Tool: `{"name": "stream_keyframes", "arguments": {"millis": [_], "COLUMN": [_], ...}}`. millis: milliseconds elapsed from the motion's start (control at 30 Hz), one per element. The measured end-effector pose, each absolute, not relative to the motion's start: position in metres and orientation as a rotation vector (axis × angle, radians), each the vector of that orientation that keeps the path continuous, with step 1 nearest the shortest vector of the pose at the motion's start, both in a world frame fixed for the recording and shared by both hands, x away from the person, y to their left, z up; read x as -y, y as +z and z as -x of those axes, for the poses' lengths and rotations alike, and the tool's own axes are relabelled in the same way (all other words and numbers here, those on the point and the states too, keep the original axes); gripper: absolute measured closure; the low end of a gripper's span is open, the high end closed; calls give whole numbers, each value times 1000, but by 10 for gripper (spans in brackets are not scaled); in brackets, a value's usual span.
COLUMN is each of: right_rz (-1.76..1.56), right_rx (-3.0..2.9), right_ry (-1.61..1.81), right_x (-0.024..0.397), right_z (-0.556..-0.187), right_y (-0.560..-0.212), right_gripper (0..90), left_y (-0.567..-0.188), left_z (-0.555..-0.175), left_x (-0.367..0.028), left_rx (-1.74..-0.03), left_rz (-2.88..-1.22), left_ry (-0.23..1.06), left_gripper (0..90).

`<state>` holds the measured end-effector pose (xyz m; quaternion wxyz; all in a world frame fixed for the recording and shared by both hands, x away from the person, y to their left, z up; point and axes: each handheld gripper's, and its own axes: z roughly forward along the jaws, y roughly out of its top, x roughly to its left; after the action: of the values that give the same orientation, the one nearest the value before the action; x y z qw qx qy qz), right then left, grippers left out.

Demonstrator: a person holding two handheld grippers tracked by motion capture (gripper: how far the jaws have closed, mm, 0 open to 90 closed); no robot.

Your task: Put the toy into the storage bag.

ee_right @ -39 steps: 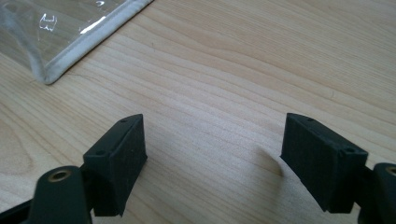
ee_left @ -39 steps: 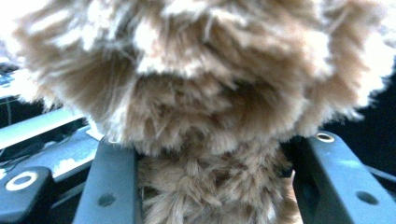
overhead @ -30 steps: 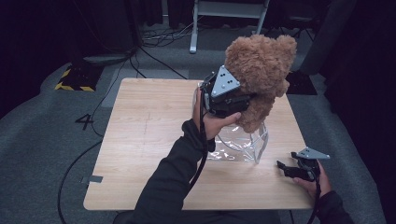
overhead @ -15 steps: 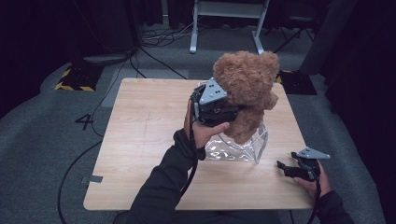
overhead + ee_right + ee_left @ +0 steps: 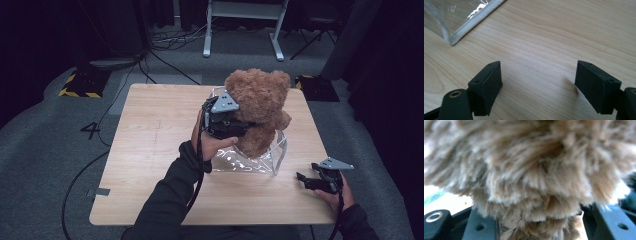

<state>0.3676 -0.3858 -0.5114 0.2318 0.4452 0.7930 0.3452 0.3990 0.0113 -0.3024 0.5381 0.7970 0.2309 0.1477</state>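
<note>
Teddy bear [image 5: 260, 107], soft and light, squashes under left gripper [image 5: 225, 120] clamped on its torso; right gripper [image 5: 537, 82] idle, jaws wide

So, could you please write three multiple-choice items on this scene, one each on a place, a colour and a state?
1. Where is the teddy bear?
A. Flat on the floor
B. Held over the clear plastic bag, legs down inside it
C. At the table's near left corner

2. What colour is the bear's fur?
A. Brown
B. White
C. Blue

3. How does the right gripper stand?
A. Shut on the bag
B. Shut on the bear
C. Open, nothing between its jaws

Key: 1 B, the high view shows the left gripper holding the bear with its lower body in the bag; 2 A, the fur is brown in the high and left gripper views; 3 C, only bare wooden table shows between the jaws.
</note>
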Motion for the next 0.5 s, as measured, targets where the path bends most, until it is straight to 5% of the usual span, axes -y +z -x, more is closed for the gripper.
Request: {"name": "stream_keyframes", "arguments": {"millis": [500], "right_rz": [-1221], "right_rx": [-2188], "right_ry": [955], "right_x": [386], "right_z": [-368], "right_y": [-511], "right_gripper": [215], "left_y": [-308], "left_z": [-393], "left_x": [-10], "left_rx": [-464], "left_rz": [-1905], "left_ry": [341], "left_gripper": [481]}}
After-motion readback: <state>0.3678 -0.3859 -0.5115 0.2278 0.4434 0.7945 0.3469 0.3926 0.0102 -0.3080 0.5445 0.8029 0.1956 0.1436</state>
